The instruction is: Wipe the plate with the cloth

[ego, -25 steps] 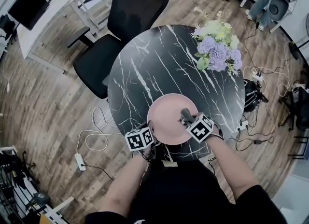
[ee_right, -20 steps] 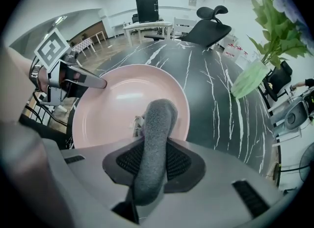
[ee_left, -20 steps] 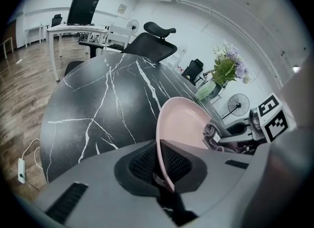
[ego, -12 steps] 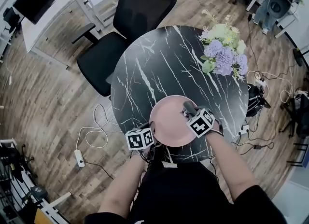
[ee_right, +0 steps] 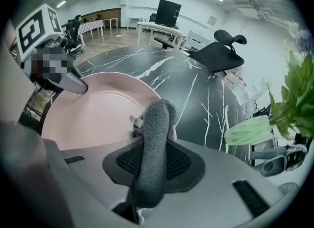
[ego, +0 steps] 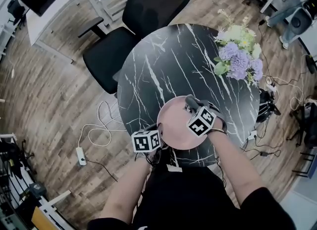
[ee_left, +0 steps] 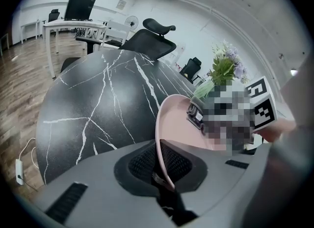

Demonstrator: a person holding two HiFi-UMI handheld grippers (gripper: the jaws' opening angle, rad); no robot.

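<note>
Plate [ego: 174, 127], pink and round, is lying at the near edge of a black marble table [ego: 163, 65]. The left gripper [ego: 158, 137] is pinching the plate's near-left rim, its jaws standing narrow with the thin edge running between the dark pads. The right gripper [ego: 192, 107] is clamping a grey cloth [ego: 189, 101], the rolled fabric filling the gap between its jaws and sticking out past the tips. The cloth's end is resting on the plate at its far-right rim, just beside the table's dark surface. A bunch of purple and green flowers [ego: 240, 58] is standing at the table's far right, well apart from the plate. A black office chair [ego: 143, 11] is sitting beyond the table.
</note>
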